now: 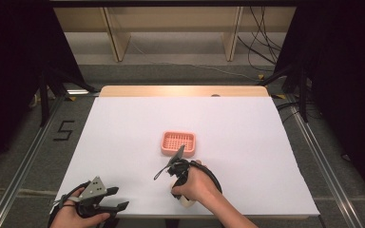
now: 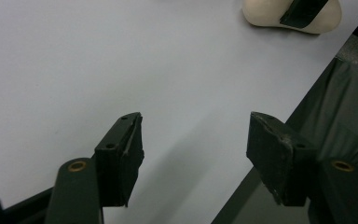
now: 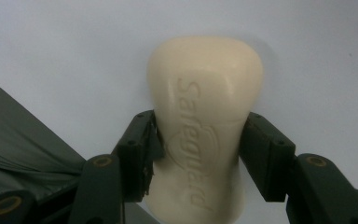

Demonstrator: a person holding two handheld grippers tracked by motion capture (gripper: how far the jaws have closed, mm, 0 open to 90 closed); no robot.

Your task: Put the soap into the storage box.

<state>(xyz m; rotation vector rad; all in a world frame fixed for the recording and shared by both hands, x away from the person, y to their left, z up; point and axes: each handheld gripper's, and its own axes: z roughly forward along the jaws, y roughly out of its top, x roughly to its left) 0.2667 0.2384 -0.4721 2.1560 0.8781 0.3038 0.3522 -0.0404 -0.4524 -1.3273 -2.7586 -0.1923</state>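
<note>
One cream waisted soap bar (image 3: 205, 126) is pinched by the right hand-held gripper (image 3: 199, 149), just nearer than one pink slotted plastic dish (image 1: 178, 143); the left hand-held gripper (image 2: 193, 154) is held spread.

Grey floor (image 1: 180, 71), wooden shelving (image 1: 171, 28) (perhaps).

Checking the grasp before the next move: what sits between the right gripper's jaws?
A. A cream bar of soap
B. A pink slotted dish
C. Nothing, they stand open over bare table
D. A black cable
A: in the right gripper view the right gripper has both jaws pressed on the waist of the cream bar of soap, while the pink dish sits apart on the table.
</note>
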